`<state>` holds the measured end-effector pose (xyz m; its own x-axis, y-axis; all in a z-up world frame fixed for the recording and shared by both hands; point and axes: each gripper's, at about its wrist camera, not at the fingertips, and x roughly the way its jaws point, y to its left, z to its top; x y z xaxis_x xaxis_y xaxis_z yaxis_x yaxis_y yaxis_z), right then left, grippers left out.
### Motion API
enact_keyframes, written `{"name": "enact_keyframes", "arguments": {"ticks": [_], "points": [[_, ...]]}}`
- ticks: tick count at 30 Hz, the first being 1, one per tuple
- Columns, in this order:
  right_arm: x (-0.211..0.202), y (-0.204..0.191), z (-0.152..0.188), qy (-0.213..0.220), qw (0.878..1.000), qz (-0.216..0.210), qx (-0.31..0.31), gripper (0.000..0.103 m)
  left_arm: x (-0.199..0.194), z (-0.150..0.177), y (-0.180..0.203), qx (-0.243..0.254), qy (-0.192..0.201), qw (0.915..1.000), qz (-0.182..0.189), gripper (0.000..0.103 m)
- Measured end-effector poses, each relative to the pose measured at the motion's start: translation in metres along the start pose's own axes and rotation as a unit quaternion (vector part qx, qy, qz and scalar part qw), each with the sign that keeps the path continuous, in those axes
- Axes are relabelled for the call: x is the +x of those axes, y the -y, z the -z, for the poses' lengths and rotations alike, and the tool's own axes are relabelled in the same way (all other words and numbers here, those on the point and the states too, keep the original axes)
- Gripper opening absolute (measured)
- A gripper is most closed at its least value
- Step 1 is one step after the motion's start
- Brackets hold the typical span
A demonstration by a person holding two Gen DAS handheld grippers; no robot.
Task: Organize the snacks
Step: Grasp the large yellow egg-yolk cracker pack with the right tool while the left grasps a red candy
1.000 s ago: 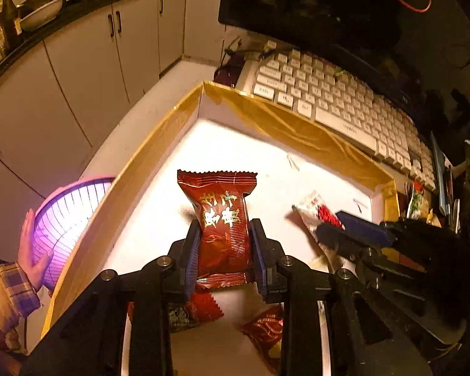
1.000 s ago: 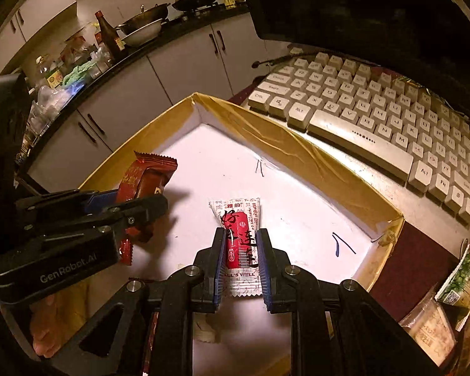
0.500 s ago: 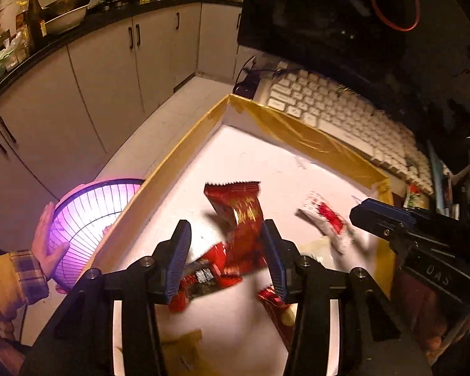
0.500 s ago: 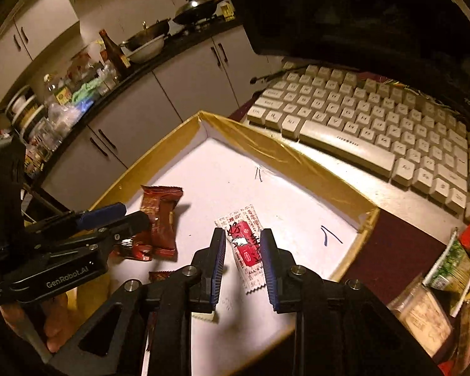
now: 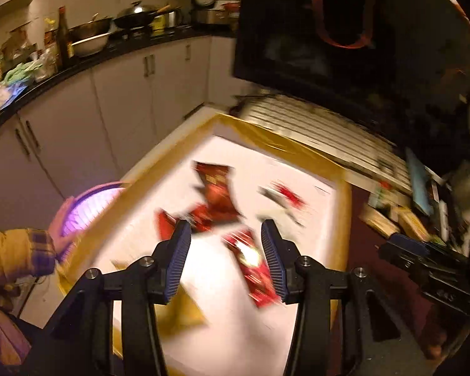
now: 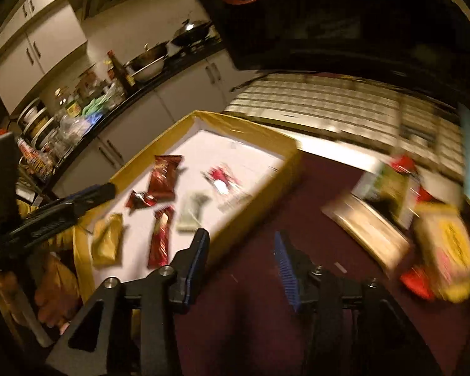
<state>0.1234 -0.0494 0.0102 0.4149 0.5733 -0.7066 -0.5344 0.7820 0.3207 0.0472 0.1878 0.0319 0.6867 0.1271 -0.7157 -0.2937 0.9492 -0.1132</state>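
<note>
Between the spread fingers of the left gripper (image 5: pixel 225 235) nothing is held; the white floor of the yellow-walled box (image 5: pixel 282 144) shows through the gap, along with a long red snack packet (image 5: pixel 255 269) lying flat just below the right-hand finger. Farther into the box lie a dark red snack bag (image 5: pixel 214 181), a small crumpled red wrapper (image 6: pixel 140 200) beside it, and a white sachet with a red label (image 5: pixel 283 195), all blurred in the left wrist view. Over the dark maroon surface (image 6: pixel 266 219) outside the box, the right gripper (image 6: pixel 242 247) also hangs with its jaws wide apart and empty, its left finger overlapping the box's near wall in the picture. From that camera the box also holds a yellow packet (image 6: pixel 107 241) at its near corner and a pale green-white packet (image 6: pixel 192 210) next to the long red one. To the right on the maroon surface sits a blurred heap of other snack packs (image 6: pixel 445 247). A white keyboard (image 6: pixel 313 100) lies beyond the box, and a purple basket (image 5: pixel 87 206) sits off its left side with a hand (image 5: pixel 59 228) against it.
</note>
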Motion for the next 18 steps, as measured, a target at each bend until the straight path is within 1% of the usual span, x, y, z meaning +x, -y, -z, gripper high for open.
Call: {"name": "enact_keyframes", "arguments": {"ticks": [1,3,4,6,9,11,13,15,16,17,18], "points": [[-0.009,0.010,0.009,0.005,1.000,-0.002,0.016,0.053,-0.004,0.006,0.011,0.013,0.000,0.9999,0.008,0.053],[-0.024,0.033,0.026,0.014,0.998,-0.007,0.055,0.054,-0.008,0.013,0.028,0.025,-0.001,0.9994,0.023,0.054],[-0.030,0.044,0.032,0.019,0.997,-0.005,0.071,0.054,-0.010,0.017,0.039,0.033,-0.003,0.9987,0.039,0.055],[-0.043,0.062,0.043,0.026,0.995,0.006,0.097,0.054,-0.009,0.024,0.063,0.054,-0.016,0.9957,0.074,0.060],[-0.062,0.090,0.054,0.037,0.991,0.030,0.123,0.055,-0.008,0.029,0.094,0.070,-0.021,0.9924,0.099,0.060],[-0.073,0.107,0.056,0.041,0.989,0.046,0.136,0.055,-0.006,0.032,0.114,0.091,-0.026,0.9895,0.109,0.060],[-0.082,0.117,0.053,0.049,0.987,0.055,0.143,0.055,-0.004,0.033,0.127,0.101,-0.027,0.9872,0.121,0.060],[-0.090,0.128,0.041,0.056,0.985,0.066,0.149,0.057,-0.003,0.037,0.135,0.104,-0.031,0.9864,0.124,0.061],[-0.090,0.131,0.035,0.057,0.985,0.069,0.147,0.062,-0.001,0.038,0.138,0.103,-0.034,0.9861,0.126,0.061],[-0.088,0.134,0.025,0.055,0.986,0.073,0.139,0.072,0.000,0.040,0.139,0.103,-0.037,0.9859,0.127,0.061],[-0.083,0.137,0.018,0.045,0.987,0.076,0.132,0.076,0.002,0.042,0.141,0.101,-0.042,0.9860,0.126,0.061]]}}
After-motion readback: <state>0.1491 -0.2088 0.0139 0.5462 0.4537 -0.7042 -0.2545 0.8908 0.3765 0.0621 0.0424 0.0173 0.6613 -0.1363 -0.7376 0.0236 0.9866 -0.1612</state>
